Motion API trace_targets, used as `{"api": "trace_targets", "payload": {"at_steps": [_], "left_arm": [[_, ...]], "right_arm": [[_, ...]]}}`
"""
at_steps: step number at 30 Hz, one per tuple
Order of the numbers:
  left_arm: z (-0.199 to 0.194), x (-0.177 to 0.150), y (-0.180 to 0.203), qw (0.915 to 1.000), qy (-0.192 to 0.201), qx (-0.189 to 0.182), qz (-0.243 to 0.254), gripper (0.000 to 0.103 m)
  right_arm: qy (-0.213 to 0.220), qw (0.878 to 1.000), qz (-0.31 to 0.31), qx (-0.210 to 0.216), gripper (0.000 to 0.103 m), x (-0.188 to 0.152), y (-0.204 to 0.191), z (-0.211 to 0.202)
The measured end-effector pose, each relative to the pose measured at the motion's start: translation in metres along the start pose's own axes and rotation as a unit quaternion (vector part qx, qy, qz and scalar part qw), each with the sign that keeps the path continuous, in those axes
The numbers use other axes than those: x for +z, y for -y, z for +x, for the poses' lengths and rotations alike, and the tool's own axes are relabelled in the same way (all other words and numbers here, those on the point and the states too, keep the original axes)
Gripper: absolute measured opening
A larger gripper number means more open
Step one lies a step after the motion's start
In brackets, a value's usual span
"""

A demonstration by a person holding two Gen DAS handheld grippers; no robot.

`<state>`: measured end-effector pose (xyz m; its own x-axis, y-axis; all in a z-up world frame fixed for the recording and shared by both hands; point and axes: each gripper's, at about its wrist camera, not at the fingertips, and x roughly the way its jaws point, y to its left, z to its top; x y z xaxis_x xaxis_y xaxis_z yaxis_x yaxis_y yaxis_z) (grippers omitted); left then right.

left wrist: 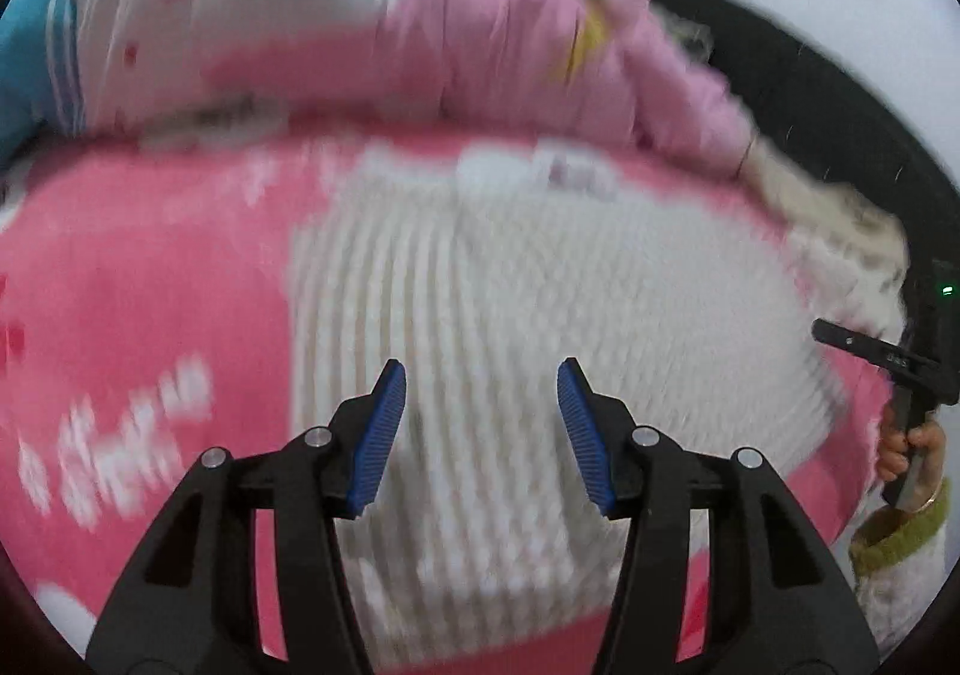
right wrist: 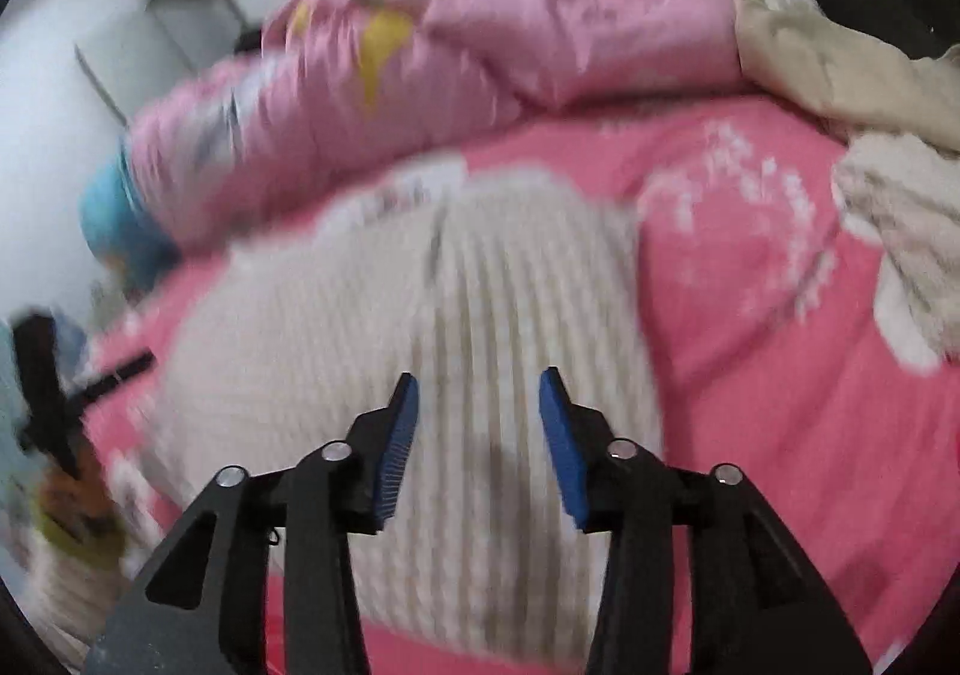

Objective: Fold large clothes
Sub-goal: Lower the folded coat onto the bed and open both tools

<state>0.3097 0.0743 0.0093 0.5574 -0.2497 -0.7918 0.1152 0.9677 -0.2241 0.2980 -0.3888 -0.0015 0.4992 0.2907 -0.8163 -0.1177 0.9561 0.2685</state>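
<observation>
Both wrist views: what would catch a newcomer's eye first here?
A white ribbed knit garment lies spread on a bright pink bedsheet with white print, filling the middle of both views. Behind it, a puffy pale pink quilt with yellow patches is heaped across the top. In front, the left tongs and right tongs stand open, with nothing between their blue pads.

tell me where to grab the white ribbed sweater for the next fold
Probably at a side edge of the white ribbed sweater, coming from above: it lies flat on the pink bedspread, so only an edge can be pinched. Both tongs are open and empty.
</observation>
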Motion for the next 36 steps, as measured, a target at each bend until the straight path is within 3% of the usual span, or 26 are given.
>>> {"api": "trace_targets", "payload": {"at_steps": [1,4,6,8,12,17,19,20,22,25,28,30,33,36], "left_arm": [[0.009,-0.016,-0.006,0.9996,-0.012,0.024,-0.007,0.050],[-0.008,-0.040,-0.020,0.9992,0.023,0.015,-0.029,0.048],[-0.025,-0.047,-0.020,0.9982,0.034,0.030,-0.039,0.049],[-0.040,-0.053,-0.013,0.9976,0.047,0.037,-0.036,0.050],[-0.059,-0.060,0.022,0.9970,0.071,0.030,0.001,0.053],[-0.033,-0.045,0.080,0.9972,0.064,-0.015,0.036,0.060],[-0.003,-0.048,0.089,0.9989,0.030,-0.003,0.035,0.061],[0.022,-0.052,0.089,0.9993,-0.001,0.021,0.032,0.061],[0.040,-0.066,0.090,0.9982,0.012,0.036,0.046,0.063],[0.033,-0.074,0.102,0.9948,0.016,0.062,0.079,0.063],[0.011,-0.071,0.101,0.9968,0.027,0.050,0.055,0.062],[0.005,-0.073,0.100,0.9964,0.037,0.056,0.052,0.070],[0.025,-0.081,0.091,0.9961,0.001,0.077,0.043,0.075],[0.012,-0.086,0.093,0.9970,0.005,0.073,0.025,0.076]], "right_arm": [[0.001,1.000,0.004,-0.011,0.044,-0.014,0.006,0.002],[0.019,0.998,0.058,-0.018,0.045,-0.051,0.036,-0.027],[0.032,0.994,0.089,-0.059,0.062,-0.071,0.046,-0.055],[0.042,0.991,0.091,-0.085,0.062,-0.085,0.041,-0.076],[0.062,0.994,0.052,-0.079,0.062,-0.088,-0.002,-0.091],[0.090,0.995,-0.024,-0.039,0.062,-0.065,-0.084,-0.066],[0.083,0.992,-0.065,-0.073,0.062,-0.065,-0.109,-0.037],[0.062,0.990,-0.084,-0.096,0.063,-0.067,-0.116,-0.013],[0.039,0.988,-0.091,-0.119,0.067,-0.078,-0.115,0.020],[0.049,0.991,-0.062,-0.108,0.069,-0.080,-0.107,0.013],[0.063,0.992,-0.051,-0.096,0.069,-0.077,-0.114,-0.016],[0.076,0.990,-0.064,-0.096,0.071,-0.081,-0.120,-0.024],[0.043,0.990,-0.078,-0.106,0.078,-0.095,-0.119,0.008],[0.062,0.991,-0.067,-0.099,0.081,-0.105,-0.112,0.002]]}}
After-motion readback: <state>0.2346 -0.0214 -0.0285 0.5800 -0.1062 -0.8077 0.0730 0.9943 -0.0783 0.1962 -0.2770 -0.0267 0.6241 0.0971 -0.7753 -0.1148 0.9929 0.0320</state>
